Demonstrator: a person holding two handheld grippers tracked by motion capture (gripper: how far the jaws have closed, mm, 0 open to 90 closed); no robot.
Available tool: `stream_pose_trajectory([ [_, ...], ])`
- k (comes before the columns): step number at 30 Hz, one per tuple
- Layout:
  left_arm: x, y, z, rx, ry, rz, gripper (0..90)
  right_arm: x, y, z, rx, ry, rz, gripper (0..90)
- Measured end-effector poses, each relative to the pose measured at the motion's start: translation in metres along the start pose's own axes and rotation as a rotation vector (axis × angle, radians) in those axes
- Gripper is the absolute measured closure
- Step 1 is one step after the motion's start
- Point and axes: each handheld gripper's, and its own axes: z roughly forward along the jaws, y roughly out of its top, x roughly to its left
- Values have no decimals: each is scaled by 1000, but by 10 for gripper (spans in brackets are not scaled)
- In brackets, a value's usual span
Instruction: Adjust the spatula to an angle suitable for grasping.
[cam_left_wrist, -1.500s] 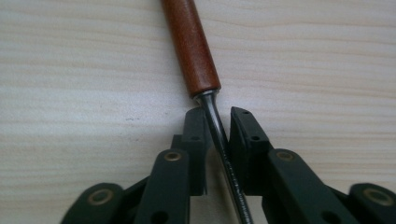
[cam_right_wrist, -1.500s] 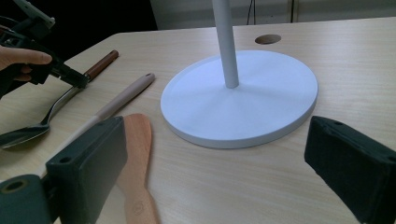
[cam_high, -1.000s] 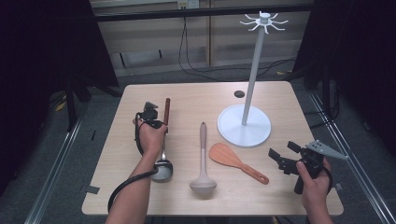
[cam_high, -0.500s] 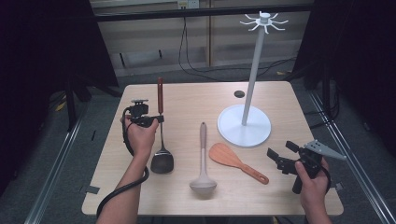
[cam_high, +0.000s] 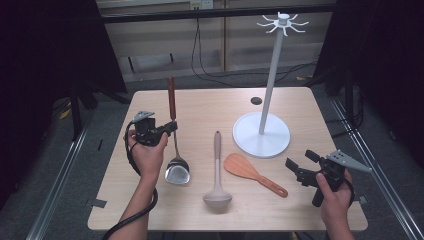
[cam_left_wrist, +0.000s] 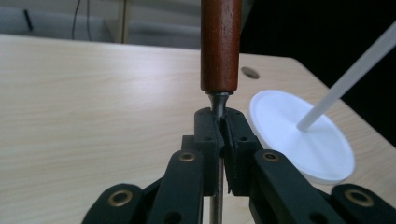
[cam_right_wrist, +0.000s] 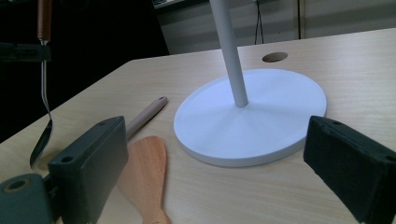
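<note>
Wood-handled steel turner (cam_high: 173, 131) is clenched upright in the left gripper (cam_high: 172, 127); the right gripper (cam_high: 299, 166) rests released over the worktop (cam_high: 210, 107).

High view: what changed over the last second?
The left gripper, shut on the metal spatula with the reddish wooden handle, lifted it from lying flat to upright, blade tip near the wooden table. Unmoved: right gripper, grey ladle, orange wooden rice paddle, white hook stand.
</note>
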Motion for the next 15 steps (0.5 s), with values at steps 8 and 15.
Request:
stream_pose_trajectory([
  [8, -19, 11, -17, -99, -44, 49, 855, 8, 1, 5, 21, 20, -44, 65],
  [15, -30, 19, -22, -143, -74, 65, 855, 16, 1, 9, 15, 59, -101, 68],
])
